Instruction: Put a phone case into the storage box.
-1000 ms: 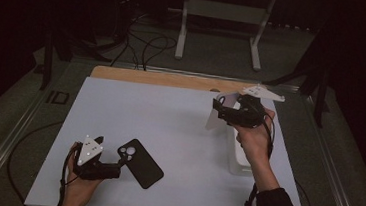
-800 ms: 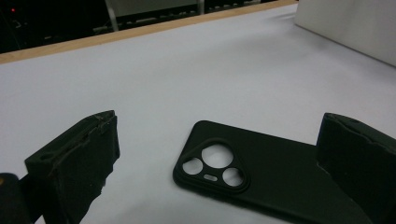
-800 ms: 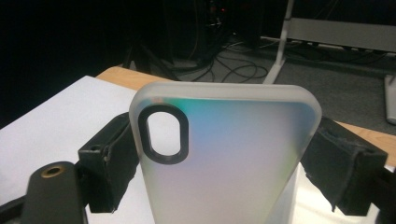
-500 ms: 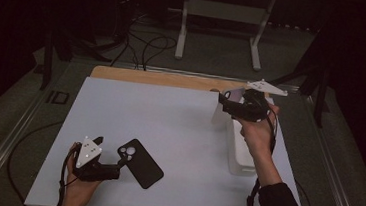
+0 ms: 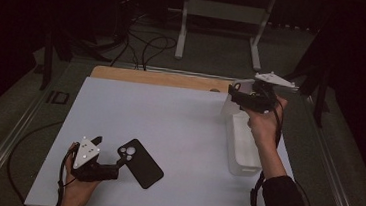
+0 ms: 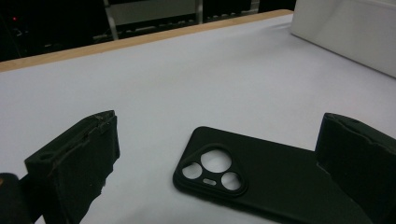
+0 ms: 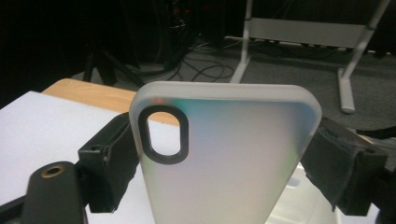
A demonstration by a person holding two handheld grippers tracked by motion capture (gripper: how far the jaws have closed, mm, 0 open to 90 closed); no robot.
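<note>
Dark room around us, cables and a metal stand [image 5: 222,16] on the floor behind; white table [image 5: 169,117] with a wood strip along its far edge.

High view: our left gripper [image 5: 121,165] sits low at the near-left corner, resting on the table, jaws pointed right at a black phone case [image 5: 140,162] that lies flat, camera cutout toward the gripper. Jaw tips look just at the case's near end; contact can't be judged from up here. Our right gripper [image 5: 231,94] is raised over the far-right part of the table, above the far end of a white tray [image 5: 243,151] that runs along the right edge. A pale clear phone case [image 5: 230,105] hangs at its jaws.

Left gripper view: jaws spread wide, nothing pinched between them. Black phone case [image 6: 261,179] lies back-up on the white surface between the two jaws, closer to the right-hand one, which overlaps its edge in the frame. Triple-hole camera cutout faces us. White tray [image 6: 345,32] sits at the top right, well apart.

Right gripper view: jaws clamped on the clear phone case [image 7: 229,163], one on each long side. Case is frosted, held upright off the table, oval black-rimmed camera opening at upper left. Tray interior [image 7: 303,196] shows just below it at lower right. Metal stand [image 7: 303,32] behind.
</note>
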